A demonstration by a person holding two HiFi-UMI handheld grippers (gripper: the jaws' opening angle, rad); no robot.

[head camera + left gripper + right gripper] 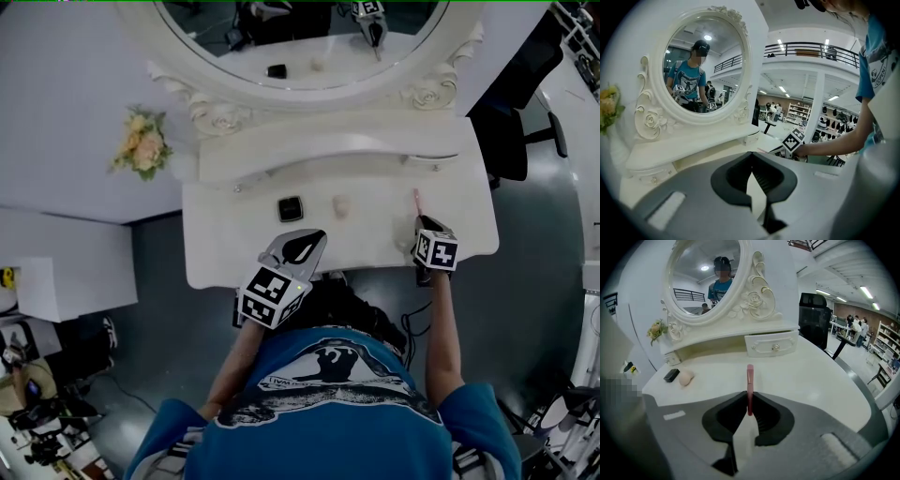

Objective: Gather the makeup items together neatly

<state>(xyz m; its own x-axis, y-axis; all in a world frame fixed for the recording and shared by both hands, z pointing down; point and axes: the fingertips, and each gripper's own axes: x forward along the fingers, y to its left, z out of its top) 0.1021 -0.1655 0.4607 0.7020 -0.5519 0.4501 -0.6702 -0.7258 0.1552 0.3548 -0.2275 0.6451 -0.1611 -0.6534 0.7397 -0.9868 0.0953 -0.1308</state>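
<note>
**Head view:** white vanity worktop [234,246] w/ an oval white-framed mirror [300,47] behind it. The small black square compact [291,208] and the beige rounded makeup sponge [341,206] sit near each other left of centre, not touching. The slim pink makeup stick [417,201] is well apart, over on the right. Its near end is in the right gripper [421,221]. The left gripper [309,242] hovers at the front edge, just short of the compact.

**Left gripper view:** jaws together at the tips, nothing between them. Only bare worktop shows through the gap lower down. The right gripper's marker cube is off to the right, w/ the person's arm behind it.

**Right gripper view:** jaws narrow, pinched on the pink stick. The stick runs straight out ahead, far end toward the small white drawer [771,347]. We can't tell if it's clear of the surface. Compact + sponge sit side by side at far left.

**Status, our read:** early. One item is in hand and nothing is regrouped yet. Compact + sponge already make a loose pair, so that's prob. the gather spot. Still to do:
- carry the stick across and lay it beside the sponge
- square all three up; the left gripper is free to nudge the compact in
</note>
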